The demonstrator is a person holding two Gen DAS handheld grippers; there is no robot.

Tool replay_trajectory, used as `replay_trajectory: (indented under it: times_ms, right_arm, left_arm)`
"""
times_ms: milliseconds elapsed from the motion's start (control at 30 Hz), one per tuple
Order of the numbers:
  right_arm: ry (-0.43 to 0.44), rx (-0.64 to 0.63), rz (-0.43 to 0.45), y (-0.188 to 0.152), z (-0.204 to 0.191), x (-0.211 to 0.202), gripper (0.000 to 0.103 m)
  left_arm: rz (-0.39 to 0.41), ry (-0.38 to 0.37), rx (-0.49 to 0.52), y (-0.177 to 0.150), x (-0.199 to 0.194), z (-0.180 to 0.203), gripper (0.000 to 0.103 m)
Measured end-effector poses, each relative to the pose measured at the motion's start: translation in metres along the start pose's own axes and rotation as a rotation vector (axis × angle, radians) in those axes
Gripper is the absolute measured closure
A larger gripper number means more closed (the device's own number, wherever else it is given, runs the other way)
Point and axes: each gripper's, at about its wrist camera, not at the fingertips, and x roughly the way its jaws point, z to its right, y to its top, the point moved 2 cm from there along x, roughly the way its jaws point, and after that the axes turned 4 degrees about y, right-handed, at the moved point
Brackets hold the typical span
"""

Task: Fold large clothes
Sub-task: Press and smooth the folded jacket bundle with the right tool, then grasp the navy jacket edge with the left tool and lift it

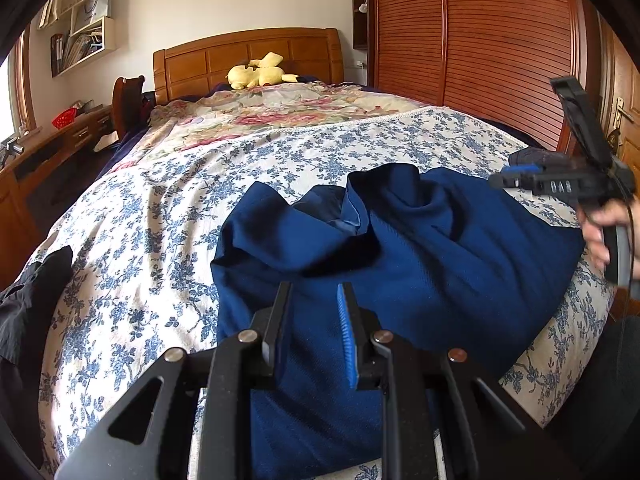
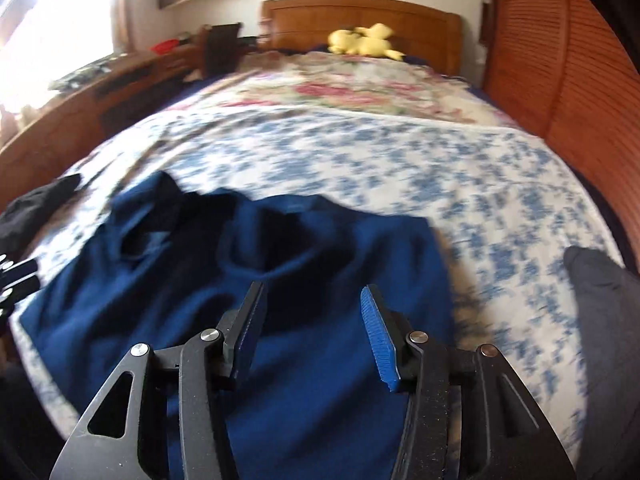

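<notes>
A large navy blue garment [image 1: 420, 248] lies crumpled on the near part of the bed; it also shows in the right wrist view [image 2: 280, 280], which is blurred. My left gripper [image 1: 314, 292] is open and empty, held over the garment's near left part. My right gripper [image 2: 312, 296] is open and empty above the garment's near middle. In the left wrist view the right gripper [image 1: 504, 178] shows from the side at the right, above the garment's far right edge.
The bed [image 1: 200, 184] has a blue floral cover. A black garment [image 1: 28, 300] lies at its left edge, a dark grey one [image 2: 600, 292] at the right. A yellow plush toy [image 1: 258, 72] sits by the headboard. A wooden wardrobe [image 1: 480, 40] stands on the right, a desk [image 1: 48, 152] on the left.
</notes>
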Motion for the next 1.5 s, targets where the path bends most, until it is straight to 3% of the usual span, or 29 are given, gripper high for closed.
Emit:
replay_trajectory:
  times_ms: [300,400,767,967,1233,1500]
  right_arm:
    - [0.064,-0.029,0.014,-0.040,-0.041,0.027,0.053]
    - [0.063,-0.055,-0.030,-0.055,-0.042,0.044,0.053]
    - [0.082,-0.051,-0.018,-0.060,-0.038,0.043,0.053]
    - [0.081,-0.067,-0.004,-0.060,-0.040,0.041,0.053]
    - [0.114,-0.101,-0.001,-0.061,-0.044,0.038,0.053]
    - [0.167,-0.079,-0.004,-0.060,-0.038,0.039,0.053]
  left_arm:
    - [-0.020,0.004,0.014,-0.001,0.006,0.005,0.084]
    - [-0.040,0.017,0.022,-0.003,0.014,0.007,0.084]
    - [-0.069,0.032,-0.013,0.015,0.041,0.004,0.083]
    - [-0.122,0.070,0.023,0.033,0.073,0.003,0.071]
    - [-0.190,0.056,0.009,0.069,0.119,0.005,0.069]
    - [-0.266,0.144,0.071,0.074,0.140,0.018,0.069]
